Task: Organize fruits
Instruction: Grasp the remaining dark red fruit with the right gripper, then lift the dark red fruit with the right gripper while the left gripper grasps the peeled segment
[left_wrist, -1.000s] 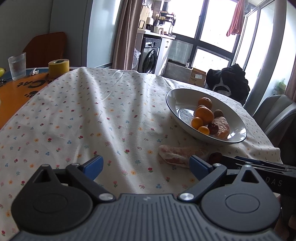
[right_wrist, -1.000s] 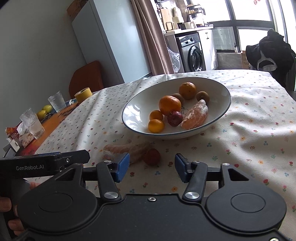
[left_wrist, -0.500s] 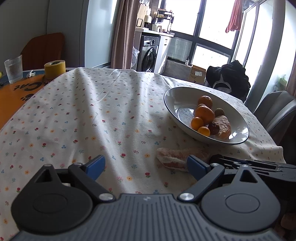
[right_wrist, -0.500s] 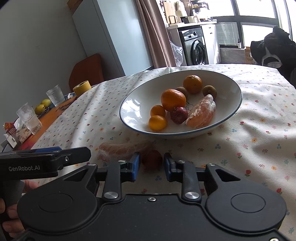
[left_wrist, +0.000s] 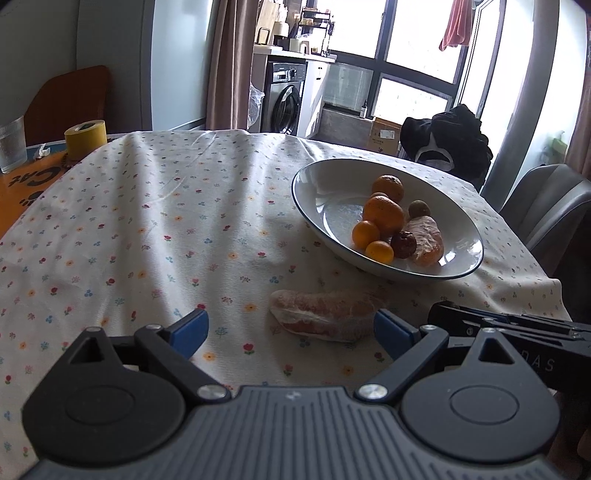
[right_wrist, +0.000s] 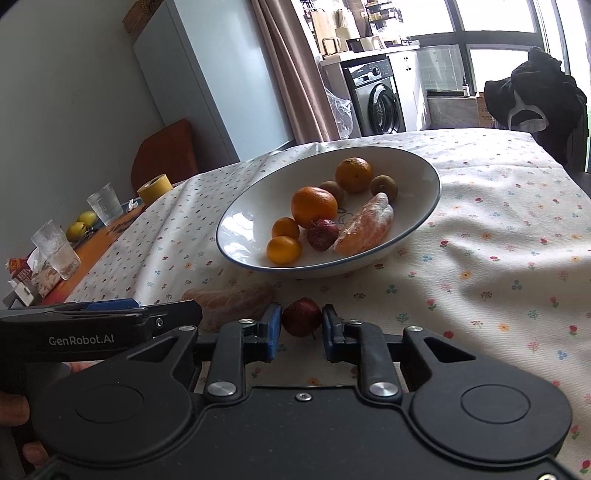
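My right claw (right_wrist: 298, 326) is clamped on a small dark red fruit (right_wrist: 301, 316), its blue pads pressed against the fruit's two sides just above the flowered cloth (right_wrist: 498, 236) that covers the tabletop. Only the right wrist view shows this grasp; from the left wrist view the red fruit is hidden, and I see just the black body of the right claw (left_wrist: 509, 325) reaching in from the right edge.

My left claw (left_wrist: 291, 328) is spread wide and holds nothing. Between its blue fingertips (left_wrist: 190, 328) and a little ahead lies a peeled citrus piece (left_wrist: 325, 314) on the cloth, near the right fingertip; I cannot tell whether it touches. In the right wrist view that same piece (right_wrist: 232, 302) sits just left of the red fruit, partly behind the left claw (right_wrist: 110, 314).

The white bowl (right_wrist: 240, 225) stands just beyond both, holding two oranges (right_wrist: 314, 206), two small yellow-orange fruits (right_wrist: 284, 251), another dark red fruit (right_wrist: 322, 235), brown round fruits (right_wrist: 384, 186) and a second peeled citrus piece (right_wrist: 365, 225).

The right wrist view alone shows two yellow fruits (right_wrist: 82, 226) and a second glass (right_wrist: 57, 251) on the bare orange end of the tabletop, and my fingers (right_wrist: 14, 410) on the left claw's handle. Both views show the yellow tape roll (left_wrist: 85, 138).
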